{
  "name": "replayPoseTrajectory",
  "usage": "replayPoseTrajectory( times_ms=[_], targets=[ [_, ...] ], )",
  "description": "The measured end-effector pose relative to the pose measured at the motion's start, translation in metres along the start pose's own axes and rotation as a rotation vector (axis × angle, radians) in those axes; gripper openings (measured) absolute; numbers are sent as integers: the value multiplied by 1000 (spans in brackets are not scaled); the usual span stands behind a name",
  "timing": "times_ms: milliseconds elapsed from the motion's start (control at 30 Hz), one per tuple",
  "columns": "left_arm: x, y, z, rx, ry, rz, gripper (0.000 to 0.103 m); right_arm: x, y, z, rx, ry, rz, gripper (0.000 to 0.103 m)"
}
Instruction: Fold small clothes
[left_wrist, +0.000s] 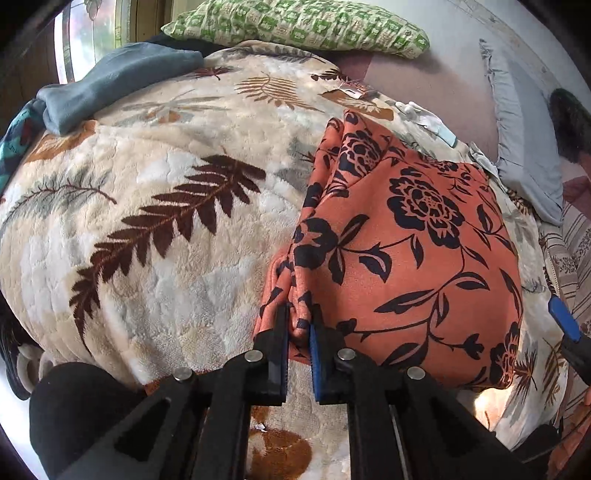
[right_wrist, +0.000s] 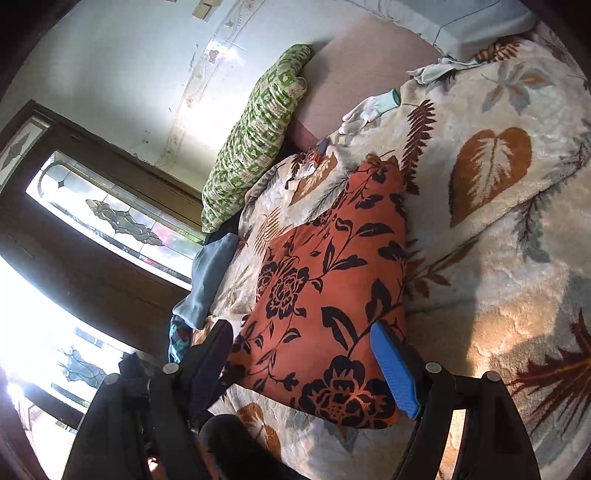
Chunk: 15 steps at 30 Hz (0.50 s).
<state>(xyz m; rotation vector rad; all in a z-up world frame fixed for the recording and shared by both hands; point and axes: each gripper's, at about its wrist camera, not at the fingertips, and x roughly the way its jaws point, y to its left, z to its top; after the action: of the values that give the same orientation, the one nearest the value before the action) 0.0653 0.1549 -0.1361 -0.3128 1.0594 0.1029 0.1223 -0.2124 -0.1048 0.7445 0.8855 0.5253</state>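
- Left gripper (left_wrist: 300, 325), pointing steeply down at lower centre of its view, is clamped on a bunched corner of the orange floral garment (left_wrist: 406, 236).
- Right gripper (right_wrist: 306, 362) hangs with jaws wide apart over the garment's near edge, holding nothing.
- Garment lies partly folded on the leaf-print blanket (left_wrist: 155, 229); further folds likely remain.

- You're working over a cream fleece blanket (left_wrist: 155, 266) w/ brown and grey leaf print.
- Green-and-cream patterned pillow (left_wrist: 295, 26) lies at the far edge, against the white wall (right_wrist: 110, 55).
- Folded grey-blue cloth (left_wrist: 114, 85) sits near the blanket's edge, by a stained-glass window (right_wrist: 110, 218) in dark wood.
- Pale blue ruffled pillow (left_wrist: 524, 147) rests beside the blanket.
- White glove (right_wrist: 369, 105) lies on the blanket.
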Motion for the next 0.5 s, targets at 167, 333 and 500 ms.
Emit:
replayPoseTrajectory(
  times_ms=[167,333,500],
  targets=[
    [-2,-1,0,19,-14,-9,10,5,16,25,-38,-10,1,80],
    [-5,-3,-1,28,-15,-3,10,43,16,57,79,68,218,86],
    [-39,-7,7,46,-68,-1,15,122,-44,34,299,261,147,87]
  ],
)
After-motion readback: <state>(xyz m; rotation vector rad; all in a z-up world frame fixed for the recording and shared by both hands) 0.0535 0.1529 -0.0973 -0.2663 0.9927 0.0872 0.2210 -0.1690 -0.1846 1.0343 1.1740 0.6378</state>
